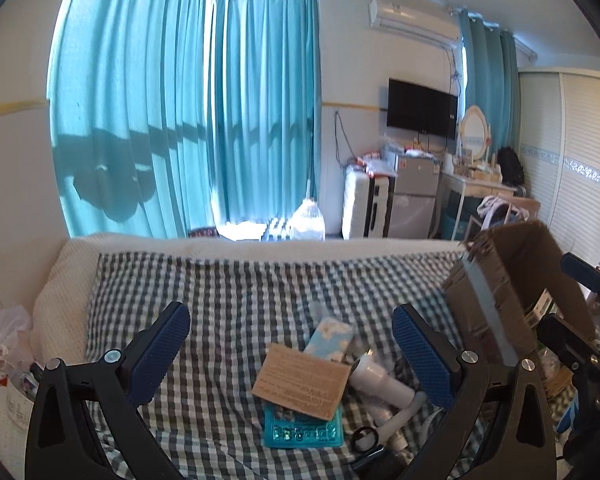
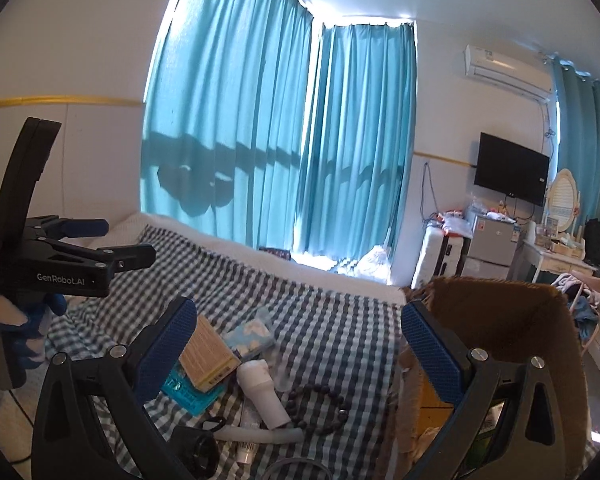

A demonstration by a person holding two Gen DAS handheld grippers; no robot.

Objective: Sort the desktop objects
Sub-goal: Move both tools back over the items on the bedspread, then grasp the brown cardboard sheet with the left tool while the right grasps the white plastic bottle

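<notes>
- The scene is being viewed over a bed, where a blue-and-white checked cloth [image 1: 236, 292] is being spread across a cream blanket [image 1: 60, 280].
- At the far left of the right wrist view, the left gripper [image 2: 120, 240] is being held above the cloth by a blue-gloved hand [image 2: 24, 320]; its jaws are being kept spread apart and nothing is being grasped between them.
- In the left wrist view the same gripper's blue pads [image 1: 162, 354] are being shown wide apart over the pile of objects.
- In the middle of the cloth, a brown cardboard box [image 1: 300, 384] is being supported on top of a teal blister pack [image 1: 302, 430].
- Just behind the box, a light-blue flowered tissue pack [image 1: 328, 338] is being laid on the cloth, touching the box's far edge.
- Just right of the box, a white cylindrical bottle [image 2: 260, 392] is being rested on its side, with a white tube [image 2: 260, 436] lying across its near end.
- Near the white bottle, a dark bead bracelet [image 2: 320, 408] is being laid in a loop on the cloth.
- A black cylindrical object [image 2: 198, 450] is being seen at the near edge; what it is cannot be told.
- The right gripper [image 2: 300, 340] is being held released, its jaws wide apart and empty, over the pile.
- At the right, an open brown cardboard carton [image 2: 540, 340] is being stood on the bed beside the cloth, with some items inside that are too hidden to be told.
</notes>
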